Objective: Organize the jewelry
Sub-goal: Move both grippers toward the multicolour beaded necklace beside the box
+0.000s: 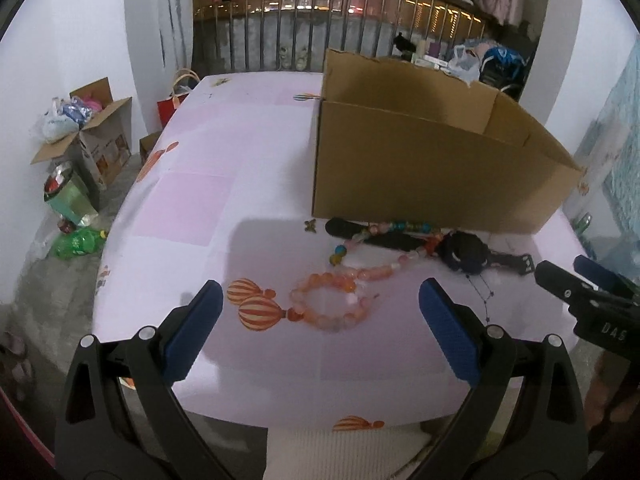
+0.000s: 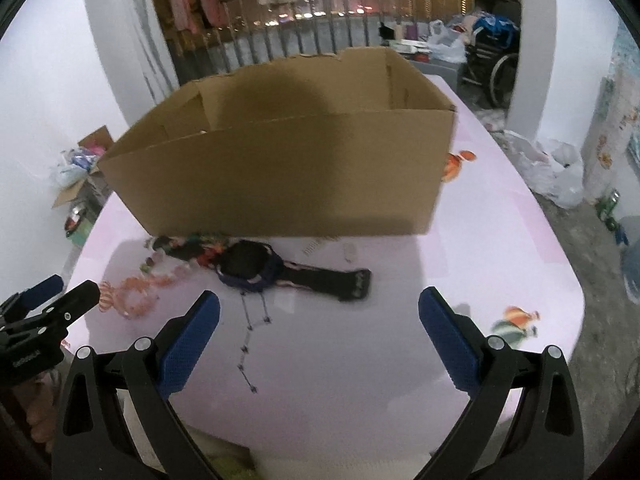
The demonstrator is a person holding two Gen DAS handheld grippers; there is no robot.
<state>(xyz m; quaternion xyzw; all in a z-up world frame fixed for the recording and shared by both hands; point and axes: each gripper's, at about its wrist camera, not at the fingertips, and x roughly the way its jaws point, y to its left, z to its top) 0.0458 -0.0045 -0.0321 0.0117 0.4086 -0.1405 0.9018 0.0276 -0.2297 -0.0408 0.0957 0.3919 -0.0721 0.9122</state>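
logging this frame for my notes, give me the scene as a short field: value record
surface: table with pink cloth, balloon prints
container: open cardboard box, far side of the table
jewelry: orange bead bracelet; multicolour bead strand; black watch; thin dark chain, all on the cloth in front of the box
left gripper: open, holds nothing, nearest the bracelet
right gripper: open, holds nothing, near the chain
in box: cannot tell
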